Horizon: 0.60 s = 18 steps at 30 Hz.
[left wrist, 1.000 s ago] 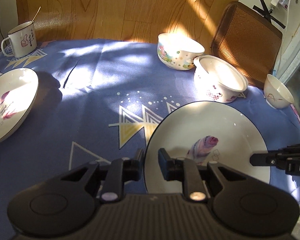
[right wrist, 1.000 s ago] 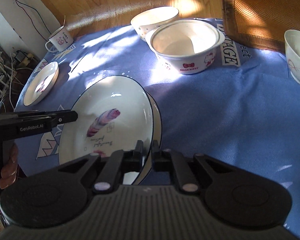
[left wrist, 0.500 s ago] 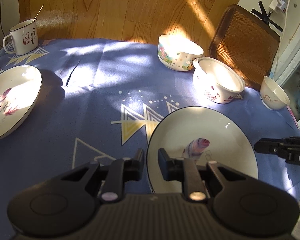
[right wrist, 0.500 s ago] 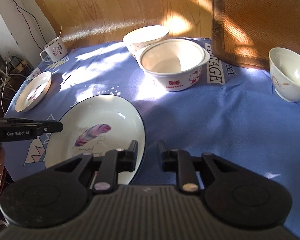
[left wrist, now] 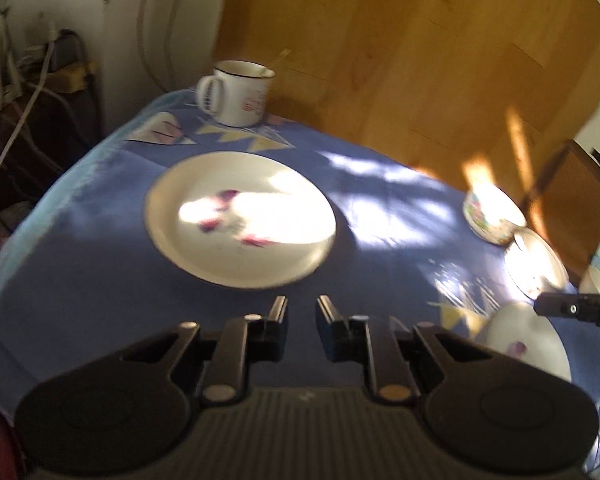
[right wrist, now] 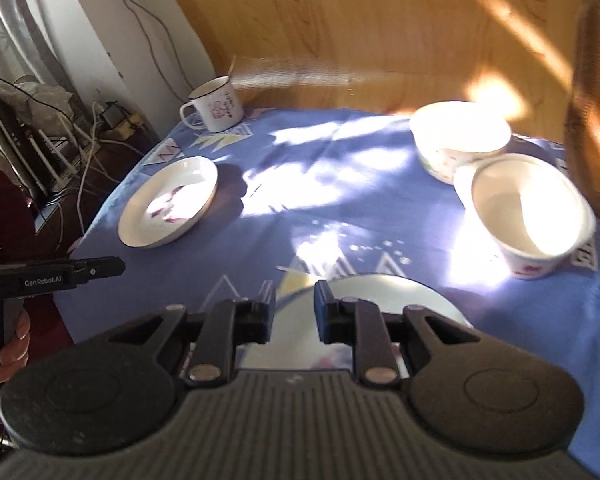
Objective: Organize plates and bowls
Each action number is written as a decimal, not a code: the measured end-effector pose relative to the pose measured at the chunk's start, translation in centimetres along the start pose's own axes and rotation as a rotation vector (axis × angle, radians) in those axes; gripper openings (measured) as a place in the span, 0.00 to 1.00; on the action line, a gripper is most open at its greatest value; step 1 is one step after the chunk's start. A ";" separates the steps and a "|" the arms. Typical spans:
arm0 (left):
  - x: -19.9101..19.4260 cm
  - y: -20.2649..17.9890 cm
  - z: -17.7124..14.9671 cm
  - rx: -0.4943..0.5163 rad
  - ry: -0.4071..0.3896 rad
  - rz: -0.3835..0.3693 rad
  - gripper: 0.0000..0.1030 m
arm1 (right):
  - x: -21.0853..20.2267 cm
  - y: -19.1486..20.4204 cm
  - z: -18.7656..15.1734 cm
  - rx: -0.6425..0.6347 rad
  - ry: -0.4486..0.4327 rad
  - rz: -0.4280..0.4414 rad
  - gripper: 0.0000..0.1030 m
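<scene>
My left gripper [left wrist: 302,306] is open with a narrow empty gap, just short of the near rim of a small white feather plate [left wrist: 240,216] on the blue tablecloth [left wrist: 100,280]. My right gripper [right wrist: 295,294] is open too, hovering over the far rim of the large feather plate [right wrist: 384,292] without touching it. That large plate [left wrist: 528,340] sits low right in the left wrist view, with the right gripper's finger [left wrist: 560,307] above it. A floral bowl [right wrist: 460,136] and a cartoon-print bowl [right wrist: 528,216] stand side by side at the right. The small plate [right wrist: 170,202] lies left.
A white enamel mug [left wrist: 236,92] with a spoon stands at the far table corner. A small white bowl [left wrist: 596,280] shows at the right edge. Cables and a dark rack [right wrist: 60,152] crowd the floor left of the table. A woven chair back [right wrist: 596,120] rises at right.
The right gripper let go of the large plate's rim, opened, and drew back and up. The left gripper swung left, from the large plate to face the small plate.
</scene>
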<state>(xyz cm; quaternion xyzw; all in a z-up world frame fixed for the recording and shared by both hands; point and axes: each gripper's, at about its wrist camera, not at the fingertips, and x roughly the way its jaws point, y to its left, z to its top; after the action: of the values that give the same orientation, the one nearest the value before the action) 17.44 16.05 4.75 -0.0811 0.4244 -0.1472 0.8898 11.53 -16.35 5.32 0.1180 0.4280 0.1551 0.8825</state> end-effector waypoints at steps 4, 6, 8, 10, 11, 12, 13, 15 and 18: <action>1.0 5.5 4.1 -0.033 -0.036 0.117 0.18 | 5.7 3.2 3.1 0.014 0.062 0.062 0.24; 2.4 7.3 5.7 -0.047 -0.016 0.131 0.19 | 8.6 4.7 4.5 0.016 0.096 0.079 0.24; 4.3 8.8 6.9 -0.056 0.008 0.121 0.22 | 11.2 6.1 6.2 0.001 0.109 0.066 0.24; 6.0 9.4 7.5 -0.042 0.028 0.115 0.26 | 13.2 7.0 7.4 -0.010 0.124 0.060 0.24; 6.7 9.4 7.7 -0.027 0.035 0.121 0.29 | 14.2 7.2 8.0 -0.015 0.134 0.058 0.24; 7.2 9.4 7.9 -0.017 0.036 0.127 0.30 | 15.0 7.5 8.3 -0.025 0.139 0.052 0.24; 7.8 9.4 7.9 -0.009 0.037 0.122 0.32 | 15.6 7.8 8.6 -0.035 0.142 0.044 0.25; 8.7 9.4 8.1 0.001 0.047 0.113 0.34 | 16.9 8.1 9.2 -0.047 0.152 0.026 0.29; 9.9 9.3 8.2 0.010 0.061 0.119 0.36 | 18.3 8.1 9.5 -0.051 0.163 0.006 0.31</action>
<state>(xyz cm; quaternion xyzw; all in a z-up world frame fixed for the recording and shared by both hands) 31.53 21.71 0.12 -0.0469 0.4545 -0.0983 0.8841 28.40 -2.75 0.72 0.0837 0.4941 0.1777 0.8469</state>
